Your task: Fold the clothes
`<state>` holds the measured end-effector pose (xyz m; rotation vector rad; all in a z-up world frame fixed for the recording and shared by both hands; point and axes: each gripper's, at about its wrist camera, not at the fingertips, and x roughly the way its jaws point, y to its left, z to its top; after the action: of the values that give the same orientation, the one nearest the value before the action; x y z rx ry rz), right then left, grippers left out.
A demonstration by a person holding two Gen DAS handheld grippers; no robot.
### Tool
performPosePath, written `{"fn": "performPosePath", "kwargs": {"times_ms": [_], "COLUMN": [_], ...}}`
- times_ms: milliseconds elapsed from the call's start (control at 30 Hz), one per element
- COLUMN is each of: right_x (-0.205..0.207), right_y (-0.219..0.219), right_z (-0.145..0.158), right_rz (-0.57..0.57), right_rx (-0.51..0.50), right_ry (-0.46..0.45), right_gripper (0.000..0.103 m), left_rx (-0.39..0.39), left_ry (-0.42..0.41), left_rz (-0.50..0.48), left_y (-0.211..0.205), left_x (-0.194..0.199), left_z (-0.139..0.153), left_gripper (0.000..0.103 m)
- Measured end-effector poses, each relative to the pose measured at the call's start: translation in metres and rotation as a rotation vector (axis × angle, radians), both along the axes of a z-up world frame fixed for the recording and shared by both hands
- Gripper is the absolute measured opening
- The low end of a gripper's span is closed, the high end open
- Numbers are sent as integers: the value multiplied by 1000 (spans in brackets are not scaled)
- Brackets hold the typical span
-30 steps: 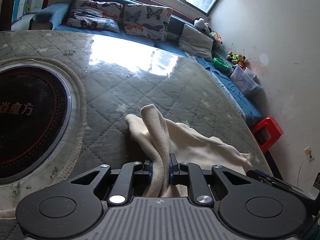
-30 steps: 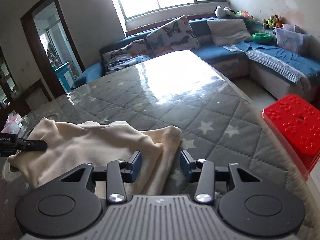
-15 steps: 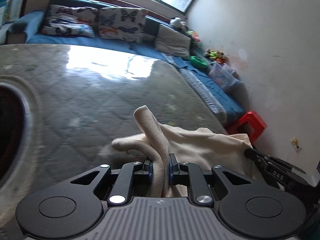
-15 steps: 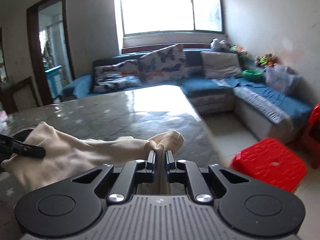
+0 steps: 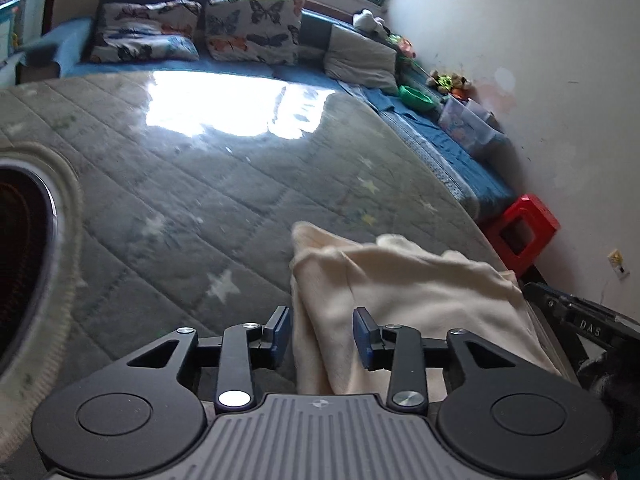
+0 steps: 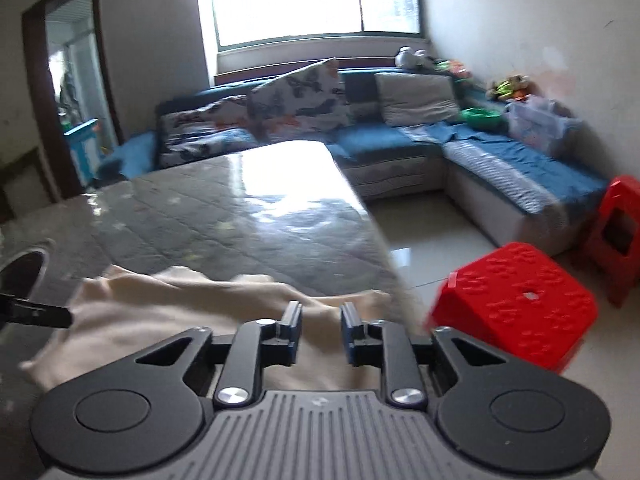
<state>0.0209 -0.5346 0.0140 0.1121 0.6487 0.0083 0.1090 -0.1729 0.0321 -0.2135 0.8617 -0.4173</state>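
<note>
A cream cloth (image 5: 404, 292) lies in folded layers on the grey quilted table cover (image 5: 200, 200), close to the table's right edge. My left gripper (image 5: 322, 334) hangs over the cloth's left edge. Its jaws are opening, the cloth lies between and under them, and the pads (image 5: 281, 330) stand clear of it. The right wrist view shows the same cloth (image 6: 168, 308) under my right gripper (image 6: 320, 332). Its jaws are also opening, and no pad presses the fabric. The right gripper's black body (image 5: 580, 322) shows at the cloth's right end. The left gripper's tip (image 6: 38, 314) shows at its left end.
A round dark glass inset (image 5: 20, 264) sits in the table at the left. The table's edge (image 6: 384, 248) drops to a tiled floor with two red stools (image 6: 512, 308). A blue corner sofa (image 6: 500, 168) with butterfly cushions (image 5: 252, 30) runs behind.
Half a second ago both grippers were shut on raised folds of the cloth. Now both jaws stand apart and the cloth has dropped flat onto the table.
</note>
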Motion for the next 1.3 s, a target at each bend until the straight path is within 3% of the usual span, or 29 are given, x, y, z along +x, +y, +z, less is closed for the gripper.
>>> {"fn": "performPosePath", "kwargs": {"times_ms": [167, 367, 733, 800, 867, 1000, 1300], "right_x": [20, 35, 43, 39, 33, 17, -32], "right_y": [11, 18, 18, 19, 20, 28, 44], "right_z": [-9, -20, -25, -20, -14, -5, -3], "right_rz": [20, 6, 12, 20, 31, 73, 124], "right_rx": [15, 14, -21, -22, -25, -47, -16], "right_ry": [18, 32, 37, 26, 11, -2, -19], "right_gripper": [33, 35, 50, 57, 62, 83, 85], "left_rx": [16, 45, 132, 133, 136, 133, 105], "left_ry": [-47, -60, -75, -77, -86, -104, -148], "left_rz": [-21, -67, -97, -97, -97, -102, -132], "left_y": [-11, -38, -66, -65, -64, -61, -48], "left_x": [7, 26, 47, 46, 42, 28, -24], "left_z": [10, 6, -14, -13, -10, -2, 8], "left_gripper": [33, 27, 27, 28, 29, 36, 37]}}
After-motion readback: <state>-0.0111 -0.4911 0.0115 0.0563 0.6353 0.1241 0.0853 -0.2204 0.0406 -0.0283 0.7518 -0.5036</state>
